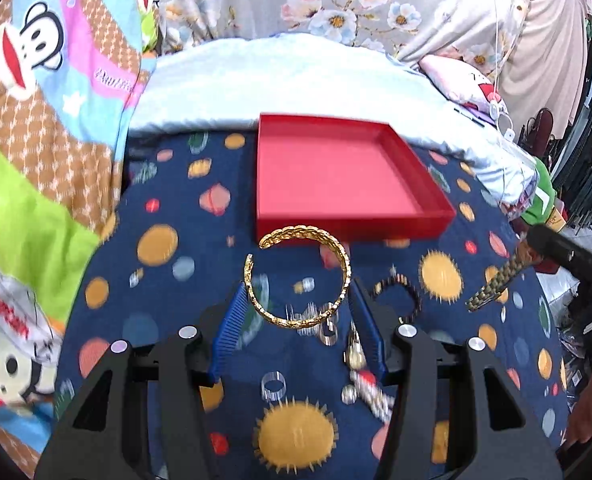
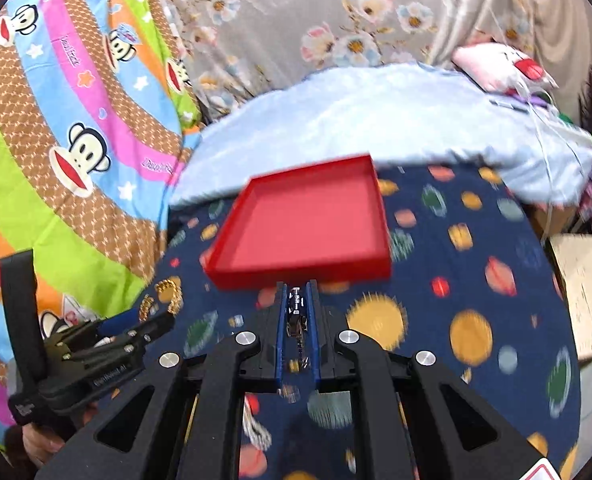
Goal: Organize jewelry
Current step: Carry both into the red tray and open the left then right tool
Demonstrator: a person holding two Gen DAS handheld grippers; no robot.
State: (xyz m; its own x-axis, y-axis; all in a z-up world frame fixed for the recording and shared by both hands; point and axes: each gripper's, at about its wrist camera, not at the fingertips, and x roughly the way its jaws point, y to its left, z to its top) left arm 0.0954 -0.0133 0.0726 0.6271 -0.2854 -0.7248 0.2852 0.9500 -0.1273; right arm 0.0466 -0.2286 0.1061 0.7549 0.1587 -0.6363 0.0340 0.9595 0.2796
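Monkey-print sheet [image 2: 75, 140], script lettering too blurred to read. Planet-print blue cloth [image 1: 167, 280] bearing an empty red tray [image 1: 336, 176]. Left gripper [image 1: 300, 300], level and pointing at the tray, pinches a gold open bangle [image 1: 304, 276] just before the tray's near wall. Right gripper [image 2: 298, 304], jaws nearly together, clamps a two-tone watch [image 2: 296, 312], its band [image 1: 496, 284] hanging beside the tray.

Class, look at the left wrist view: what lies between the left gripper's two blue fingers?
The gold bangle spans the gap between the left gripper fingers, each touching a side, in front of the empty red tray. The left wrist view shows it.
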